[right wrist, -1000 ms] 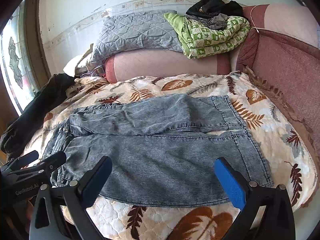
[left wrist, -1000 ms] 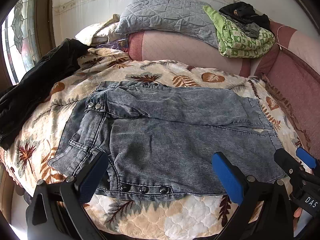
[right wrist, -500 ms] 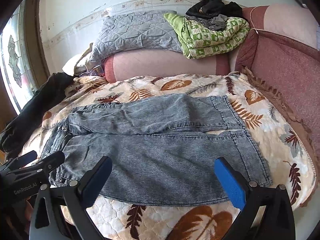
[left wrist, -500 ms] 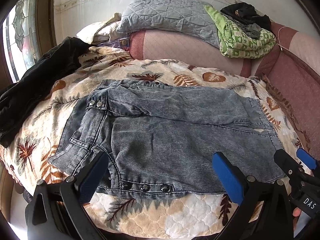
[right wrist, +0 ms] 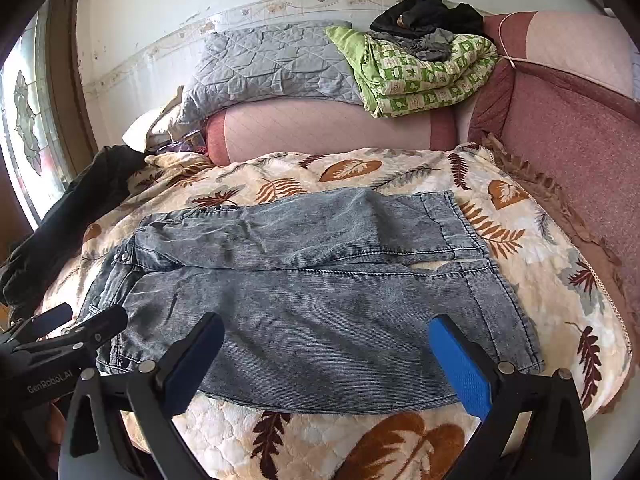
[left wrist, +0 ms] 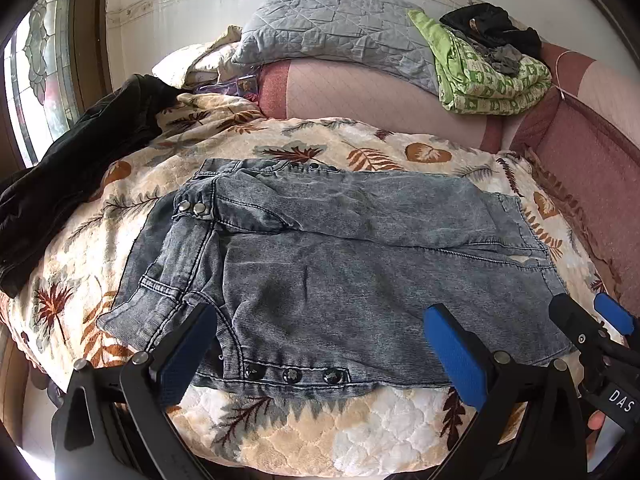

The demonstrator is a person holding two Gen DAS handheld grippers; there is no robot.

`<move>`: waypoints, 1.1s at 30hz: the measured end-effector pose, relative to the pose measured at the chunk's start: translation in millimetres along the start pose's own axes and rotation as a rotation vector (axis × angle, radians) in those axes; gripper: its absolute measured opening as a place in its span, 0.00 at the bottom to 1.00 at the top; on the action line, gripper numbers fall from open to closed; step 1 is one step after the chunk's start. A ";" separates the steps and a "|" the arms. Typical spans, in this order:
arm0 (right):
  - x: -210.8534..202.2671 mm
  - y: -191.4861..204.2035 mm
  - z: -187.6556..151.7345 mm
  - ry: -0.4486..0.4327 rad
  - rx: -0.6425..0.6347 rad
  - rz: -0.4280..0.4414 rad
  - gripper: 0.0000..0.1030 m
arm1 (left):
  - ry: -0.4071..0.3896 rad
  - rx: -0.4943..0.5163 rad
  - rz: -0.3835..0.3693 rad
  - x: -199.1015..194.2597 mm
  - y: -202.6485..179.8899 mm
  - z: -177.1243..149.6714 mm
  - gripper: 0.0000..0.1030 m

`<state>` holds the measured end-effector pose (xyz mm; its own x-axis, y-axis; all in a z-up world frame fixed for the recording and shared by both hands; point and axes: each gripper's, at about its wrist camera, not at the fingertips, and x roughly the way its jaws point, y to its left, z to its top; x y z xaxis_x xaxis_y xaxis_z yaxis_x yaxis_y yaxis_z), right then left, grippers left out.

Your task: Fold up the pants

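Pants (left wrist: 360,264) of grey-blue washed denim lie flat on the bed cover (left wrist: 288,432), just beyond both pairs of jaws and not touched by them. The left gripper (left wrist: 320,352) has its jaws wide apart and holds nothing; its blue pads (left wrist: 452,356) stand over the near edge of the cloth. The right gripper (right wrist: 324,356) is the same: jaws spread wide, empty, with the near leg between its pads in the right wrist view.

In the left wrist view the waistband (left wrist: 168,276) is at 9 o'clock and the leg ends (left wrist: 532,248) are at 3 o'clock. The two legs lie side by side, one nearer and one farther, and the farther leg overlaps the near one a little along the middle seam. The waistband is partly turned over, with two metal studs (left wrist: 190,208) at its far corner. A row of dark snaps (left wrist: 292,375) runs along the near hem at 6 o'clock. The fabric has soft wrinkles and a faded, cloudy pattern.

The bed cover is cream with brown and grey leaves. A black garment (left wrist: 80,164) lies at 10 o'clock on its edge. At 12 o'clock a grey quilted pillow (left wrist: 336,36) rests on a pink bolster (left wrist: 380,100), and a folded green blanket (left wrist: 488,76) with dark clothes on top is at 1 o'clock.
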<state>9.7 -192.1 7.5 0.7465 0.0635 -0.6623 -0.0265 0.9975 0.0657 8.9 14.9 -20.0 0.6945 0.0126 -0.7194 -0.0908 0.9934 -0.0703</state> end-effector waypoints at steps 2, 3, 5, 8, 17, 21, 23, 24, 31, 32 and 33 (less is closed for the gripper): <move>0.3 0.3 0.4 0.000 0.000 0.000 1.00 | 0.000 0.000 0.001 0.1 -0.3 0.2 1.00; 0.5 0.4 0.5 0.000 0.000 0.000 1.00 | -0.001 0.001 0.000 0.1 -0.4 0.2 1.00; 0.6 0.4 0.4 0.000 -0.001 -0.002 1.00 | -0.001 0.004 0.003 0.5 -0.2 -0.3 1.00; 1.2 0.8 1.8 0.002 0.001 -0.001 1.00 | 0.000 0.004 0.004 1.0 0.8 -0.8 1.00; 2.7 0.6 1.7 0.004 -0.002 -0.003 1.00 | 0.004 0.003 0.004 1.8 0.9 -3.6 1.00; 3.4 1.3 1.8 0.002 -0.004 -0.003 1.00 | 0.004 0.003 0.005 1.7 0.4 -3.7 1.00; 3.5 0.9 1.9 0.001 -0.004 -0.003 1.00 | 0.006 0.004 0.006 1.6 0.2 -3.8 1.00; 3.5 0.9 2.1 0.000 -0.004 -0.003 1.00 | 0.006 0.004 0.006 1.3 0.2 -3.8 1.00; 2.0 1.6 3.5 -0.005 -0.005 -0.004 1.00 | 0.008 0.003 0.006 0.4 0.4 -3.8 1.00; 1.9 1.9 3.4 -0.005 -0.006 -0.004 1.00 | 0.009 0.003 0.007 0.6 0.5 -3.7 1.00; 1.9 1.9 3.4 -0.005 -0.006 -0.005 1.00 | 0.008 0.003 0.006 0.5 0.1 -3.9 1.00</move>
<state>13.3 -190.2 8.9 0.7499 0.0585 -0.6589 -0.0269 0.9980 0.0581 6.5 14.6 -23.0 0.6878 0.0179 -0.7257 -0.0930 0.9936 -0.0636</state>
